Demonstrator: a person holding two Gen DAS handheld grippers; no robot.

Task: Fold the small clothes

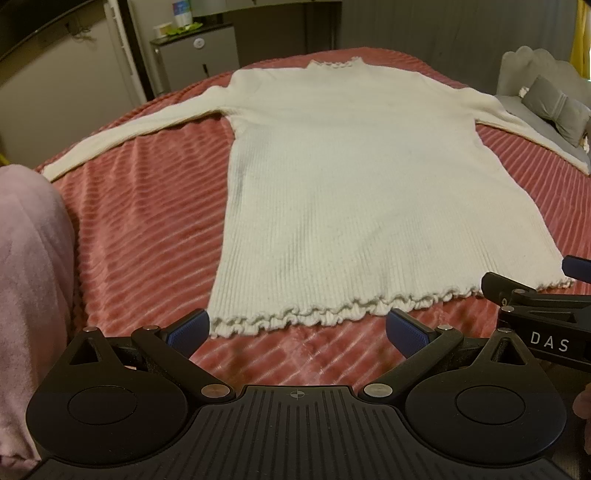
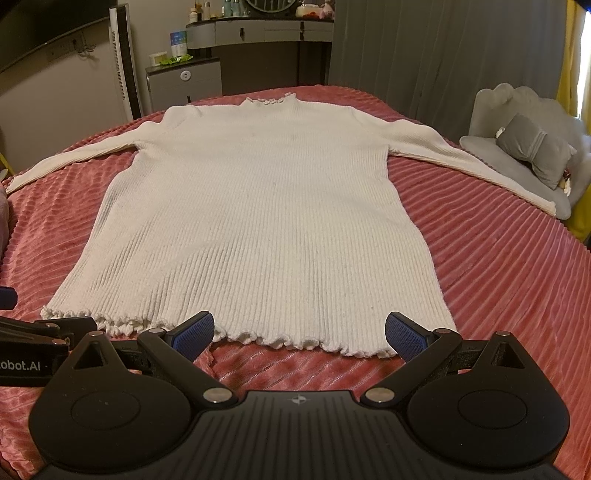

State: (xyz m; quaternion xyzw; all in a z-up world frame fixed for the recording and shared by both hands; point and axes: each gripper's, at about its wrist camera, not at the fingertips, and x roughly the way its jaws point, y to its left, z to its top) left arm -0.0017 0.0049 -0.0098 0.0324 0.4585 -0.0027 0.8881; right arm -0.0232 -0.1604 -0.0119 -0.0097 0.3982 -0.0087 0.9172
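Note:
A cream ribbed long-sleeve sweater (image 1: 351, 177) (image 2: 266, 214) lies flat on a pink ribbed bedspread (image 1: 147, 240) (image 2: 498, 277), collar far, ruffled hem near, both sleeves spread out sideways. My left gripper (image 1: 297, 332) hovers open just short of the hem's left part, nothing between its blue pads. My right gripper (image 2: 299, 336) is open too, its fingers at the hem's right half, empty. The right gripper's black body also shows at the right edge of the left wrist view, and the left gripper's body at the left edge of the right wrist view.
A pink pillow or cloth (image 1: 29, 295) lies at the left of the bed. A grey chair with a grey cushion (image 2: 532, 151) stands beyond the bed's right side. A small grey cabinet (image 2: 184, 83) and a dresser (image 2: 258, 33) stand by the far wall.

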